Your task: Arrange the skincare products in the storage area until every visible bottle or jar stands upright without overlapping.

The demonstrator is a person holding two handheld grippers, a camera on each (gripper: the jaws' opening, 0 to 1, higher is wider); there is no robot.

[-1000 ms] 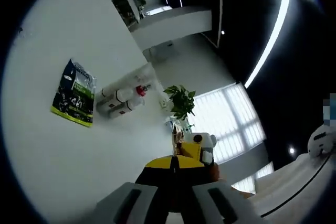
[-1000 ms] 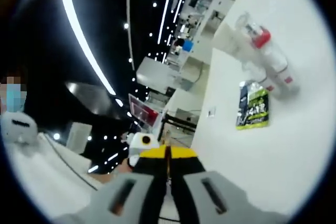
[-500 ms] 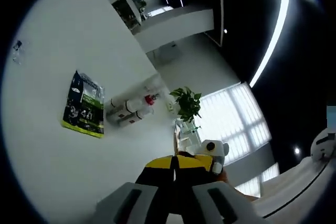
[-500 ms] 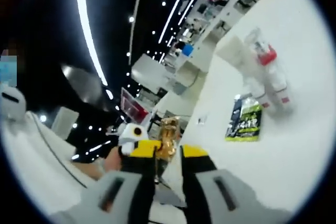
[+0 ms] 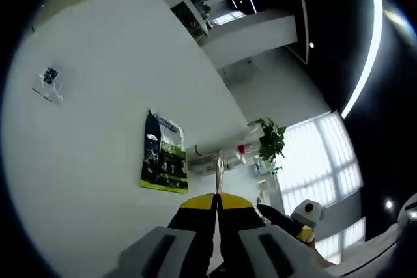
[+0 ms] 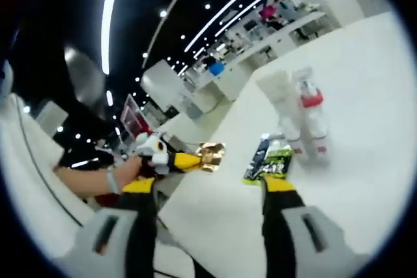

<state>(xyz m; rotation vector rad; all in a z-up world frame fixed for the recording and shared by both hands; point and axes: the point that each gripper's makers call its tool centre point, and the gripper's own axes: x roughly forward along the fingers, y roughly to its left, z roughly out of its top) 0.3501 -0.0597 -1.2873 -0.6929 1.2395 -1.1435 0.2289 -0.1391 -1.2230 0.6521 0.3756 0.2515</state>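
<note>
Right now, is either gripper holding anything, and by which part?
The left gripper is shut on a small shiny gold foil packet, pinched at one edge. The right gripper is open and holds nothing.

Both views are bright on the white worktop [image 5: 98,96], almost washed out, against a dark ceiling cut by glaring light strips [image 6: 111,11]. Daylight blooms through the window [image 5: 319,167]. Fisheye bending curves the edges, and the right gripper view is soft with blur
</note>
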